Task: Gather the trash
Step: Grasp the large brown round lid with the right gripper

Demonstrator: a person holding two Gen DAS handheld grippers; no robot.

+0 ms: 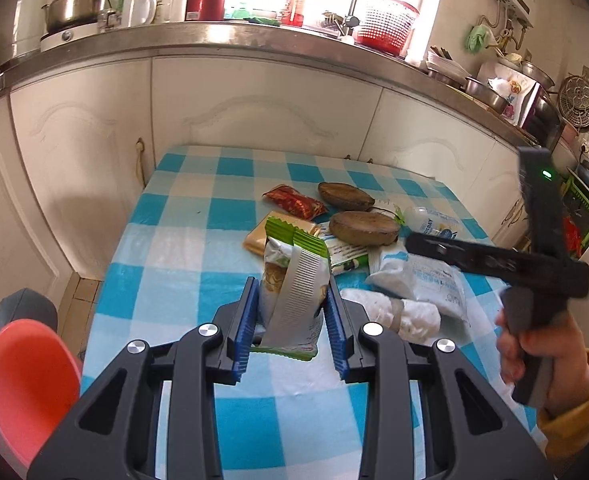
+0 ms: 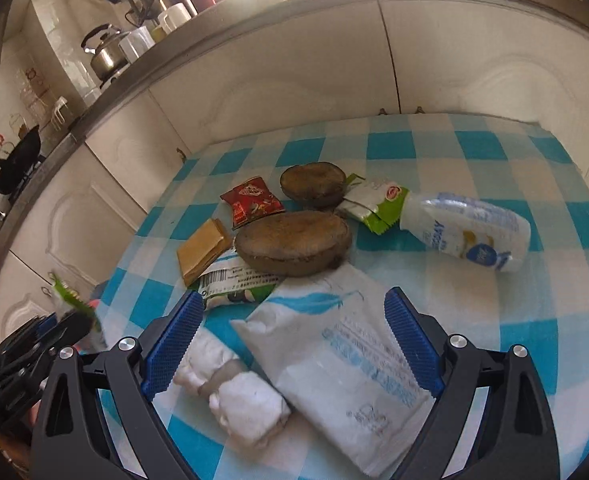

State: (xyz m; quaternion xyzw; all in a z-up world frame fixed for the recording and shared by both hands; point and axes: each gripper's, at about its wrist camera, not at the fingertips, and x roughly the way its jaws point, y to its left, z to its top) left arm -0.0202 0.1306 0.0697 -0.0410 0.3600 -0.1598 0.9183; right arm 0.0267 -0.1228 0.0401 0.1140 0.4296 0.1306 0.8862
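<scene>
My left gripper (image 1: 292, 304) is shut on a green-and-silver snack wrapper (image 1: 290, 280) and holds it above the checked tablecloth (image 1: 182, 256). My right gripper (image 2: 294, 320) is open, hovering over a white tissue pack (image 2: 334, 352) and a white cloth roll (image 2: 234, 388). It shows in the left wrist view (image 1: 494, 256) at the right. Other trash lies on the table: two brown coconut halves (image 2: 294, 240) (image 2: 312, 182), a red snack packet (image 2: 252, 200), a tan packet (image 2: 202, 250), a green-white wrapper (image 2: 374, 204), a white bottle (image 2: 466, 232).
A pink-red bin (image 1: 30, 384) stands low at the left of the table. White kitchen cabinets (image 1: 254, 92) and a steel counter with a kettle (image 1: 76, 0), mugs and a red basket (image 1: 386, 24) run behind the table.
</scene>
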